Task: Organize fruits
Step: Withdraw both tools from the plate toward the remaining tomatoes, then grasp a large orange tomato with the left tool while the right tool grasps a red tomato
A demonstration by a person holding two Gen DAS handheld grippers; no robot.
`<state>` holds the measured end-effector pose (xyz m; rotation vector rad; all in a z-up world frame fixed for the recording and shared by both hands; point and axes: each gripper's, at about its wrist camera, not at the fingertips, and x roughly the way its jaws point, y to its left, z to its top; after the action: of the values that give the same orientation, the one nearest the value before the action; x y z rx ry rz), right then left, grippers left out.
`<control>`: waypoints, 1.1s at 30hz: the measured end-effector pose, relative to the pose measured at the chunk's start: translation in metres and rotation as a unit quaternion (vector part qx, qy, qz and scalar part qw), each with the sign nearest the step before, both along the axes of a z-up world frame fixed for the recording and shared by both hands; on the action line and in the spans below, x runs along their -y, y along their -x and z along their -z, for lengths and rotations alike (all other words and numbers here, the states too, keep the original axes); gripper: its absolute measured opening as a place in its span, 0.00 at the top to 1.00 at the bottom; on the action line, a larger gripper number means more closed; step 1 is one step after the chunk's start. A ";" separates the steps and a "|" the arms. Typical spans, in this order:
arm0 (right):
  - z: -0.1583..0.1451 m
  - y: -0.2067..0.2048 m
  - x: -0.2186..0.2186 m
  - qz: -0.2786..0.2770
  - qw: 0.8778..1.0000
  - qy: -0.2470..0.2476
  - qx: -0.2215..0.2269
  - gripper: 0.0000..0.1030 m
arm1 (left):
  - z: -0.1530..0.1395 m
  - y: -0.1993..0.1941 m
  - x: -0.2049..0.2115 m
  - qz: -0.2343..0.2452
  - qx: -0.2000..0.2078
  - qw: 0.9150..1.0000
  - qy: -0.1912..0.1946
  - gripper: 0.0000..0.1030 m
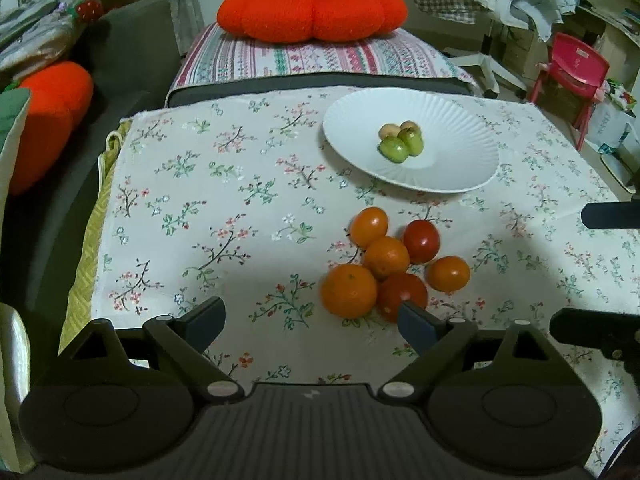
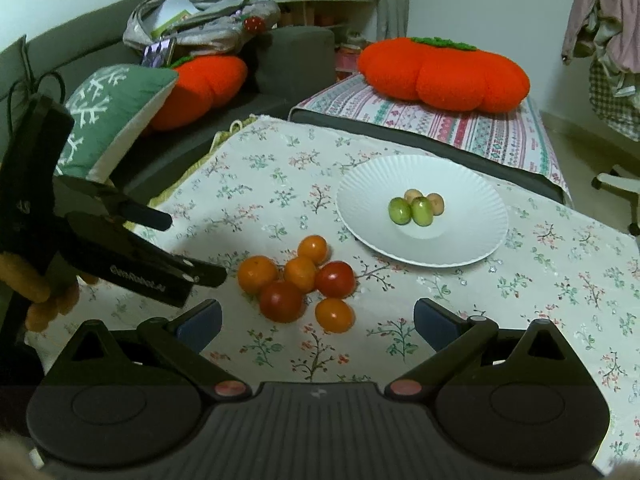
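The low table sat in a cluttered living room, draped in a floral cloth [image 1: 192, 184], with an orange pumpkin cushion [image 1: 312, 8] on the striped seat behind it. I had the white plate [image 1: 460, 160] in the upper right of the left wrist view, holding four small green and tan fruits [image 1: 400, 140] at its centre. The loose pile of orange and red fruits [image 1: 392, 264] lay on the cloth just below the plate, right of centre in that view. My left gripper [image 1: 312, 320] stood with its jaws spread wide and nothing between them; its right-hand finger [image 1: 416, 324] overlapped the nearest red fruit [image 1: 402, 294] in the picture, so the pile lay ahead and to the right of the gap (I could not tell whether the pad touched it). From the right wrist view, my right gripper [image 2: 316, 316] was also spread and empty, and the same pile [image 2: 298, 280] sat almost squarely above the gap, the lowest orange fruit [image 2: 334, 314] nearly level with the fingertips. I judged the right hand better lined up for the first pick. The round fruits had no long axis to mind.
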<state>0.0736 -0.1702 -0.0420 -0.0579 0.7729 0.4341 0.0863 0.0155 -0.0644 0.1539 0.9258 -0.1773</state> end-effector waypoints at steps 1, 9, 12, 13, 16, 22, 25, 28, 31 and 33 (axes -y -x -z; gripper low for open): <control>0.003 0.000 -0.002 -0.003 1.000 0.008 0.001 0.07 | 0.002 -0.001 -0.001 -0.003 -0.003 1.000 -0.003 0.25; 0.019 -0.003 -0.003 -0.012 0.999 0.048 0.009 0.21 | 0.014 -0.009 -0.011 -0.004 -0.012 1.000 -0.025 0.26; 0.022 -0.005 -0.003 -0.010 0.999 0.048 0.009 0.23 | 0.020 -0.013 -0.011 0.006 -0.017 0.999 -0.035 0.31; 0.024 -0.005 -0.003 -0.011 0.999 0.049 0.009 0.25 | 0.022 -0.013 -0.011 0.013 -0.017 0.999 -0.035 0.31; 0.029 -0.007 -0.006 -0.019 0.998 0.051 0.005 0.28 | 0.025 -0.014 -0.008 0.036 -0.013 0.999 -0.035 0.34; 0.041 -0.009 -0.016 -0.047 0.997 0.061 0.001 0.38 | 0.035 -0.021 -0.002 0.074 -0.007 0.996 -0.050 0.37; 0.046 -0.014 -0.017 -0.046 0.997 0.063 -0.001 0.41 | 0.040 -0.026 -0.001 0.088 -0.008 0.995 -0.052 0.40; 0.048 -0.018 -0.017 -0.046 0.997 0.063 -0.001 0.43 | 0.043 -0.028 0.003 0.113 -0.003 0.992 -0.055 0.40; 0.050 -0.020 -0.018 -0.048 0.997 0.064 0.001 0.44 | 0.047 -0.029 0.007 0.134 -0.002 0.989 -0.060 0.41; 0.051 -0.022 -0.020 -0.050 0.996 0.067 0.004 0.45 | 0.048 -0.030 0.009 0.147 0.000 0.987 -0.059 0.42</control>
<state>0.0952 -0.1504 -0.0935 -0.2249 0.7935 0.4765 0.1159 0.0062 -0.1125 0.4016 0.9103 -0.3947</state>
